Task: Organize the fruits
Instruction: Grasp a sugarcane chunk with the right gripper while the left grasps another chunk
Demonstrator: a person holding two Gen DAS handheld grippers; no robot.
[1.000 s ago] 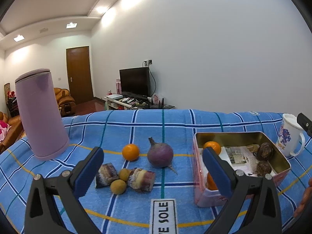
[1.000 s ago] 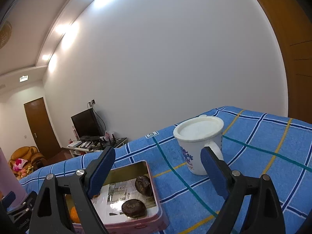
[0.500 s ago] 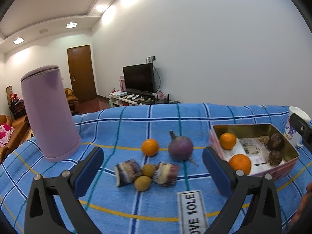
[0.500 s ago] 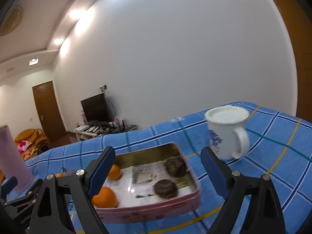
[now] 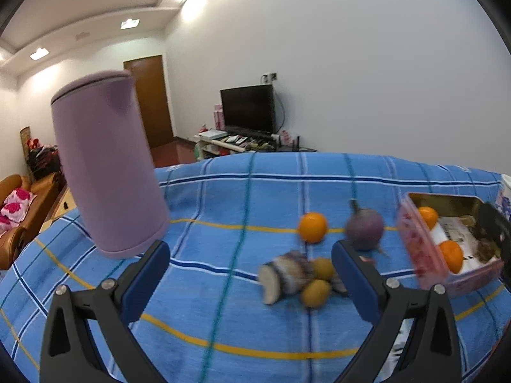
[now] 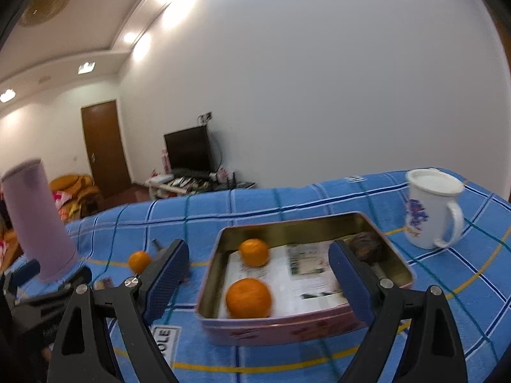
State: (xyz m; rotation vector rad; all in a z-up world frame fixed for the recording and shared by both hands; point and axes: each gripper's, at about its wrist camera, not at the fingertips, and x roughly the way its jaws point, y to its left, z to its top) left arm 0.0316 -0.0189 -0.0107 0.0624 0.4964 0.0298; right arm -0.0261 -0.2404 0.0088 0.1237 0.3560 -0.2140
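Both grippers spread wide, nothing between the pads. Left gripper (image 5: 249, 282) sits low-center over the blue cloth (image 5: 223, 198), w/ a loose orange (image 5: 312, 227), purple bulb (image 5: 364, 229) and a small blurry fruit pile (image 5: 297, 279) just ahead, mid-right. Right gripper (image 6: 257, 276) frames the tin (image 6: 281, 327), center frame: two oranges (image 6: 249, 298) inside on paper, plus a dark fruit (image 6: 367, 245). Mug (image 6: 431, 214) upper right, purple flask (image 6: 35, 220) far left.

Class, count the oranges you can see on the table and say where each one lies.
3. Two oranges lie inside the pink tin: one near its front wall, one further back. The third orange sits on the blue cloth beside the purple round vegetable. More may be hidden.
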